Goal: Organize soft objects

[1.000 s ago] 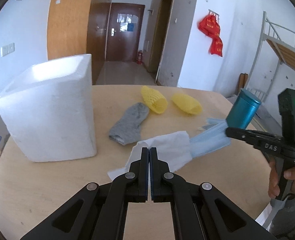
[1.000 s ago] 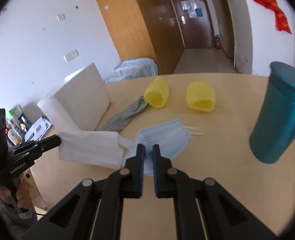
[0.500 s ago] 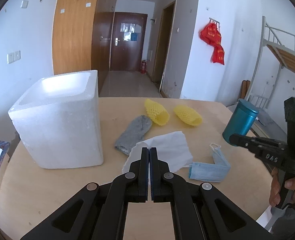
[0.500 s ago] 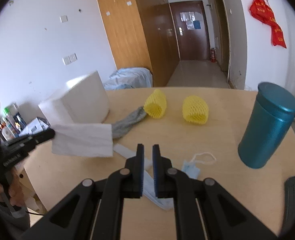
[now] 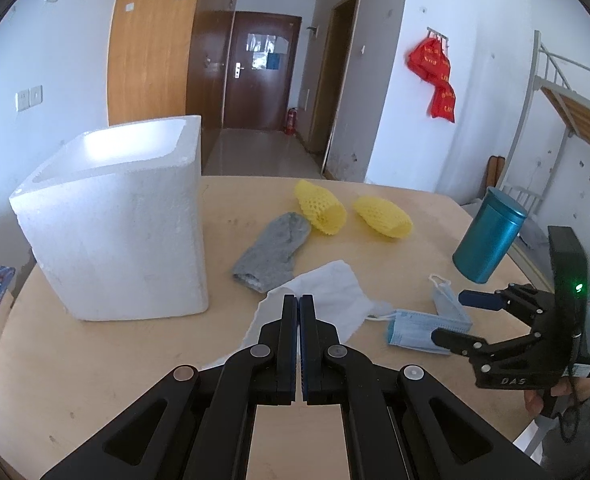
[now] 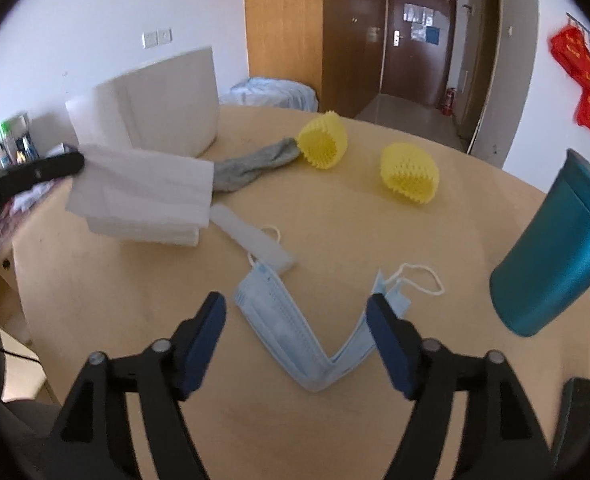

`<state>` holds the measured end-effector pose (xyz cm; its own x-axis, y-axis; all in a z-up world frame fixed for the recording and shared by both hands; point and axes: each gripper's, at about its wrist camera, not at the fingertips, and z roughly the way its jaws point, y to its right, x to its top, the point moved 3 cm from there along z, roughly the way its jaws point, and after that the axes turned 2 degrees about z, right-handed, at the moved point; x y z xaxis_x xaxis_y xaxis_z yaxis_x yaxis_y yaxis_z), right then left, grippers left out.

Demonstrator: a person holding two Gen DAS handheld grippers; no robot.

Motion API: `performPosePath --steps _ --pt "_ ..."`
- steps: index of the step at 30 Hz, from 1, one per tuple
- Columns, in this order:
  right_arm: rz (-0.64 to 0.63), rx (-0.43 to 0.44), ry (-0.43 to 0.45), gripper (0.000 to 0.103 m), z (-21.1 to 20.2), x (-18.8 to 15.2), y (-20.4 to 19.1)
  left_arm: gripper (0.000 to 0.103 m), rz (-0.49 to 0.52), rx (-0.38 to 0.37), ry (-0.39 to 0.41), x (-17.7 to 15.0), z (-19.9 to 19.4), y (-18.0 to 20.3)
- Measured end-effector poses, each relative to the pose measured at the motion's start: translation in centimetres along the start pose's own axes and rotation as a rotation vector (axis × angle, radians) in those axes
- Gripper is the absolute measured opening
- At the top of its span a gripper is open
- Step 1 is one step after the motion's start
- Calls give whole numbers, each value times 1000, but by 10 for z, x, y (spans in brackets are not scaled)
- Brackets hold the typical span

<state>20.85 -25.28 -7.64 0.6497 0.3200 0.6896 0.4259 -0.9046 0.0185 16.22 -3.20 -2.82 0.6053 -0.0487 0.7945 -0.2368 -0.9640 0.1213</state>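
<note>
Left gripper (image 5: 298,300) clamped on tissue (image 6: 143,196) for lifting; right gripper (image 6: 297,320) just spread, releasing mask (image 6: 295,328) at table's (image 6: 375,224) six o'clock.

The closed fingers of the left gripper (image 5: 298,304) cover the near edge of the white paper tissue (image 5: 327,300), so the pinch itself is hidden; in the right wrist view the gripper's body runs off the left edge; the small bottles (image 6: 11,148) on the shelf (far left) are too blurred to identify; the teal metal canister (image 6: 555,256) is cut by the right edge; the white foam box (image 5: 115,220) hides its interior.
</note>
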Motion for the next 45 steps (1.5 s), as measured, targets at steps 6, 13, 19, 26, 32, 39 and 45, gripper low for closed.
performPosePath --steps 6,13,19,26,32,39,45 --pt "-31 -29 -64 78 20 -8 0 1 -3 -13 -12 0 3 0" --pt "-6 -20 -70 67 26 -9 2 1 -5 -19 -14 0 2 1" --pt "21 9 -83 35 24 -10 5 1 -3 -21 -7 0 0 1" --pt "71 33 -44 18 7 -7 6 1 0 -31 6 1 -7 3" --pt "107 32 55 18 -37 -1 9 1 14 -29 59 9 -32 5" --pt "167 33 153 18 -80 1 17 1 34 -25 105 15 -58 12" --pt "150 32 112 18 -64 -3 10 1 49 -17 105 12 -61 19"
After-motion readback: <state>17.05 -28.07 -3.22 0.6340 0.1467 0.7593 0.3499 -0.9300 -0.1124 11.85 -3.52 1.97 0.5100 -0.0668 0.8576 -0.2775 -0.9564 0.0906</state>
